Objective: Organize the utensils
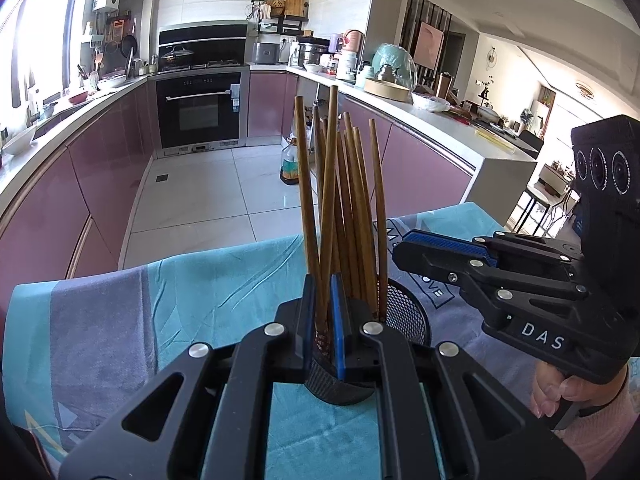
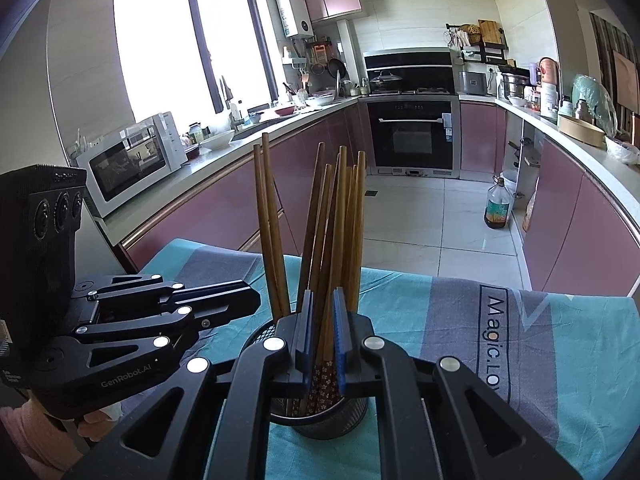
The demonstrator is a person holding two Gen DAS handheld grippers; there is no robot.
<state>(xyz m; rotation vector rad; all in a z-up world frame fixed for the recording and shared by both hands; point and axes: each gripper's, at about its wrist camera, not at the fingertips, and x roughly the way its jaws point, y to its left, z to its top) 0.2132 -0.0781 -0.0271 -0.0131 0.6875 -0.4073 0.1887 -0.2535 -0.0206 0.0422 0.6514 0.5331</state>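
Standing upright in a black mesh holder, a bundle of wooden chopsticks fanned out above its rim, and the holder sat on a tabletop covered by a teal and grey cloth printed with lettering. The left tongs were clenched on one chopstick low on its shaft, just above the holder, its patterned end showing between the blue pads. The right tongs were likewise clenched on a chopstick, whose flowered lower end ran down into the holder between the pads. In the left wrist view the right tongs reached in from the right, level with the holder's rim, with a hand gripping the handle below. In the right wrist view the left tongs came in from the left beside two chopsticks leaning apart from the bundle. Behind lay a kitchen with pink cabinets, a black oven, a white microwave and a bottle on the tiled floor.
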